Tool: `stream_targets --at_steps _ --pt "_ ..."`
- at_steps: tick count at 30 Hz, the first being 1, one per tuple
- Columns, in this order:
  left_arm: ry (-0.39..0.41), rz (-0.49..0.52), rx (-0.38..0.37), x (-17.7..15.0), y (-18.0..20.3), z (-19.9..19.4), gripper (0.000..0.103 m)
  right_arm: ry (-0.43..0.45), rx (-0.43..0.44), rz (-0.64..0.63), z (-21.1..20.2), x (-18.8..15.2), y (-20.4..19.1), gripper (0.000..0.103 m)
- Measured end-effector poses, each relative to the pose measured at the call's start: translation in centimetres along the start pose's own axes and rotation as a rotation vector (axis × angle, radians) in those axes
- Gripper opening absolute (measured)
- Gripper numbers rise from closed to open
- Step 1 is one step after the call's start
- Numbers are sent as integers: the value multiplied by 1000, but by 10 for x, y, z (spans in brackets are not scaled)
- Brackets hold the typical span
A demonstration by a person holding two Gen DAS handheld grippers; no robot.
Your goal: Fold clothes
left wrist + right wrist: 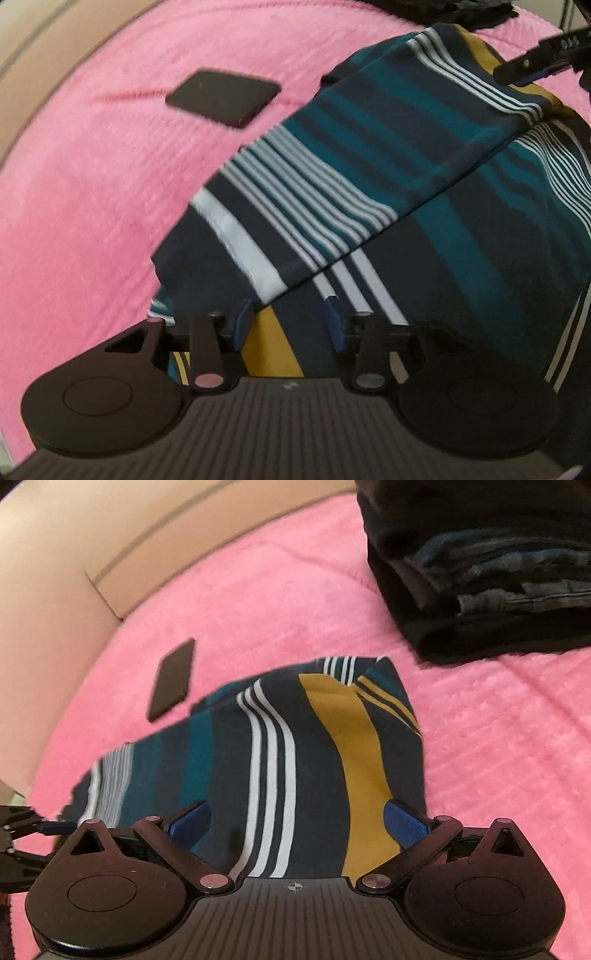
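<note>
Centre frame in both views: striped garment (369,192) folded on pink blanket (92,203). Left gripper (291,325) fingers part-open over its near edge, right gripper (297,823) wide open over the cloth; neither visibly gripping. Dark phone (221,98) upper left, dark folded stack (480,572) upper right. No legible writing.

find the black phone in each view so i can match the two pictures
Left wrist: the black phone lies upper left of centre on the pink blanket.
Right wrist: it lies left of centre, standing narrower.
Shared landmark: the striped garment, to the phone's right in both.
</note>
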State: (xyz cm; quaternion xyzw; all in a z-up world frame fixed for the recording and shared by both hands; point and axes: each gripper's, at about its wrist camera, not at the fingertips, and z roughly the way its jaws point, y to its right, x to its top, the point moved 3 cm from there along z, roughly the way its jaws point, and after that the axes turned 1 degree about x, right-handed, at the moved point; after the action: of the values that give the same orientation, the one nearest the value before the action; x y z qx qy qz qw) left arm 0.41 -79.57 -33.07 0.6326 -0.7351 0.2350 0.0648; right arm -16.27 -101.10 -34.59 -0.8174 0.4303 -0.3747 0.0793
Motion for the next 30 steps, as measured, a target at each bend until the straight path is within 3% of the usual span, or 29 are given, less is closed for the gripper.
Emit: stream_targets --at_steps 5,9,11,13,17,21,25,30 --pt "57 46 -25 11 22 -9 37 61 -30 50 -32 1 8 102" --pt "10 54 -80 16 44 3 41 -2 -86 79 -40 -13 26 102" --pt "-42 74 -91 13 56 12 42 -67 -176 21 -45 -27 34 102" --pt "-38 91 -67 12 65 6 42 -110 -285 5 -53 -41 44 102" --pt "-42 39 -76 4 79 -12 44 -127 -273 27 -85 -65 56 103" --pt "-121 9 -92 -23 110 -33 44 -228 -251 -48 -98 -93 55 103" --pt "-193 -6 -95 -62 142 -54 48 -304 -250 -201 -108 -118 47 103" --pt "-276 -45 -94 -112 172 -75 48 -359 -283 -300 -124 -147 44 103"
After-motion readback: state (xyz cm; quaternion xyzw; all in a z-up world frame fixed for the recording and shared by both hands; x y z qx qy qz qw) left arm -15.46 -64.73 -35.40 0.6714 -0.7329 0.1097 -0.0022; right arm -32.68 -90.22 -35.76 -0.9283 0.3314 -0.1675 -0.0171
